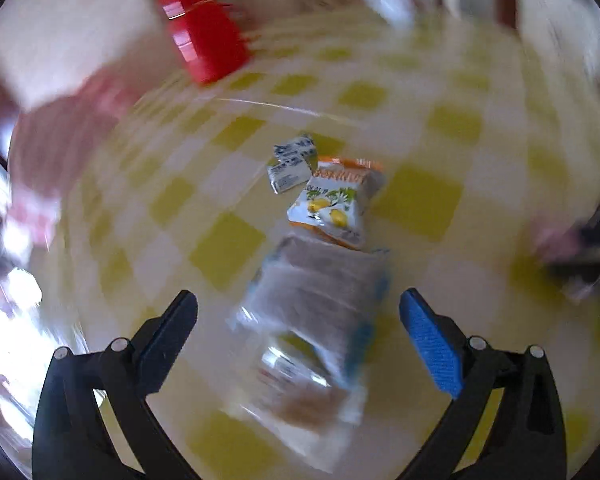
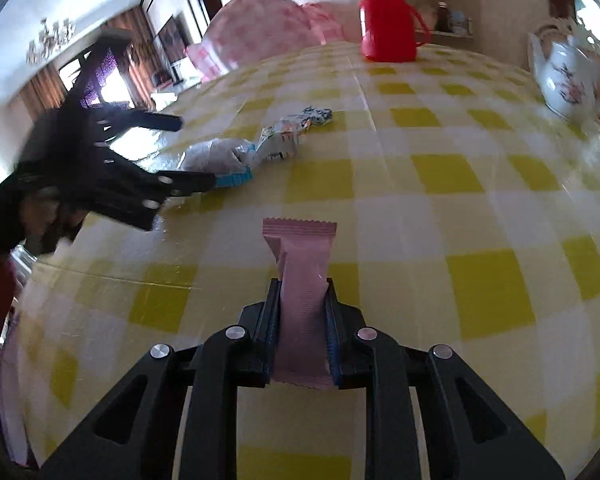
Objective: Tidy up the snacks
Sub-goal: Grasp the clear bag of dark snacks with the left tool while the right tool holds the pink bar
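My left gripper [image 1: 298, 310] is open, its fingers on either side of a clear bag of brown biscuits [image 1: 320, 320] on the yellow-checked table [image 1: 420, 200]. Beyond the bag lie an orange-and-white lemon snack packet [image 1: 332, 204] and small white-and-blue wrapped sweets [image 1: 290, 164]. The left wrist view is blurred by motion. My right gripper [image 2: 302, 300] is shut on a pink snack bar wrapper [image 2: 302, 264], held above the table. The right wrist view shows the left gripper [image 2: 184, 152] at the biscuit bag [image 2: 216, 156], with the lemon packet [image 2: 280, 140] and sweets [image 2: 316, 114] behind.
A red lidded jug [image 2: 386, 20] stands at the table's far edge; it also shows in the left wrist view [image 1: 204, 32]. A white floral teapot [image 2: 572, 76] stands at the far right. A pink checked cloth bundle [image 2: 268, 28] lies at the far left.
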`<action>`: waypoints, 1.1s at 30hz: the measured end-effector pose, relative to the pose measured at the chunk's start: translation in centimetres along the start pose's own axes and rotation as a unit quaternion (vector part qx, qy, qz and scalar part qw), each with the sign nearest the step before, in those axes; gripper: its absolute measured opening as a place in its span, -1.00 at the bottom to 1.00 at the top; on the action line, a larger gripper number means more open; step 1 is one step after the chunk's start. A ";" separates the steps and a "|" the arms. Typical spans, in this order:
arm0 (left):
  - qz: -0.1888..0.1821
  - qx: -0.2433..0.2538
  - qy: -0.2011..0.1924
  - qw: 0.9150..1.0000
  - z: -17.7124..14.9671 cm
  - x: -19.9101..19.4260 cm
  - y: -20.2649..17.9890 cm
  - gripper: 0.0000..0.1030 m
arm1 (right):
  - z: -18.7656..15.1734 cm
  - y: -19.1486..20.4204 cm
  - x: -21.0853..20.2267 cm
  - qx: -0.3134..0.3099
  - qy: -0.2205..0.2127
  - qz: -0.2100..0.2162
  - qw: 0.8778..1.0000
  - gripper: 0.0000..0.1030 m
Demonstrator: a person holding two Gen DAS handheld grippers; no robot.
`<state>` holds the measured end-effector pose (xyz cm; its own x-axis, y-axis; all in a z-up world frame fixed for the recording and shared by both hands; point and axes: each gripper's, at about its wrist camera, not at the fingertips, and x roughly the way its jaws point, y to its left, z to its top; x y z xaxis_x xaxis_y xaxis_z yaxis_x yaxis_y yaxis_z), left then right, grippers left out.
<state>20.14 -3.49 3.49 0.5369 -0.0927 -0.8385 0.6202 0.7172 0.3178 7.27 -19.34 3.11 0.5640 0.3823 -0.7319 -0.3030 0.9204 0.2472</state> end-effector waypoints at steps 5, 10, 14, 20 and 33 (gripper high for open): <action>-0.092 -0.034 0.040 0.994 0.8 2.8 2.0 0.95 | -0.1 0.2 0.0 -0.004 0.008 0.012 1.000 -0.60; -0.134 -0.075 0.034 0.987 -1.0 3.2 2.8 0.27 | 0.0 0.2 0.0 -0.001 0.005 0.016 1.000 -0.60; -0.096 -0.070 0.020 0.993 -1.8 1.3 0.5 0.20 | 0.0 0.4 -0.1 -0.007 0.003 0.012 1.000 -0.60; -0.076 -0.090 -0.021 0.993 -2.5 -2.5 -4.0 0.20 | 0.0 0.3 -0.2 -0.003 -0.001 0.006 1.000 -0.60; -0.040 -0.169 -0.043 0.984 -6.7 -7.8 -8.9 0.21 | -0.2 0.4 -0.7 0.000 -0.013 -0.006 1.000 -0.60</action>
<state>6.63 -4.50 4.19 0.5494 -0.2048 -0.8101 0.4441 0.8928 0.0755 6.58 -19.26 3.63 0.5873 0.3732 -0.7182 -0.2955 0.9250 0.2390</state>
